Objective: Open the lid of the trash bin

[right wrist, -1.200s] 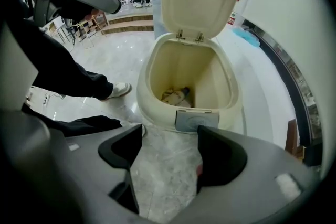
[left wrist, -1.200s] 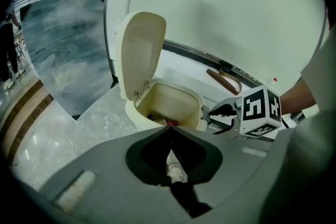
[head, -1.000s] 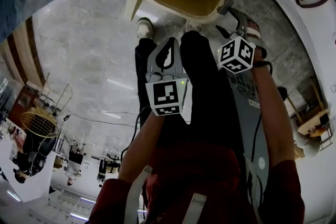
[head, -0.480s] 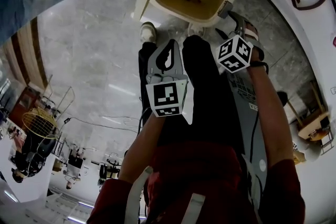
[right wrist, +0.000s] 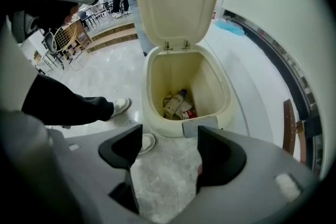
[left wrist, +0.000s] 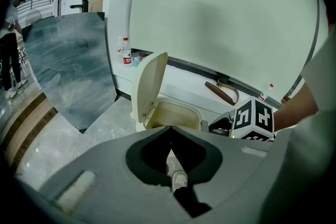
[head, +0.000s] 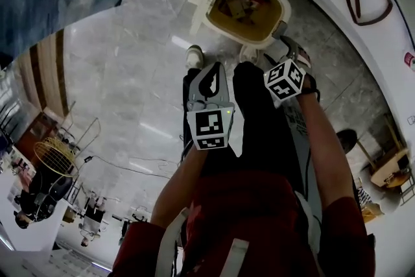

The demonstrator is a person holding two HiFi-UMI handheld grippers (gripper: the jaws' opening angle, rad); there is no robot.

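The trash bin stands on the floor just beyond the right gripper, whose fingers are wide and empty. Its lid stands upright at the far rim, long axis vertical. The left gripper has its fingers pressed together.

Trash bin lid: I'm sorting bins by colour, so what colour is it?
Plain cream lid, matching the bin; shows best in the right gripper view.
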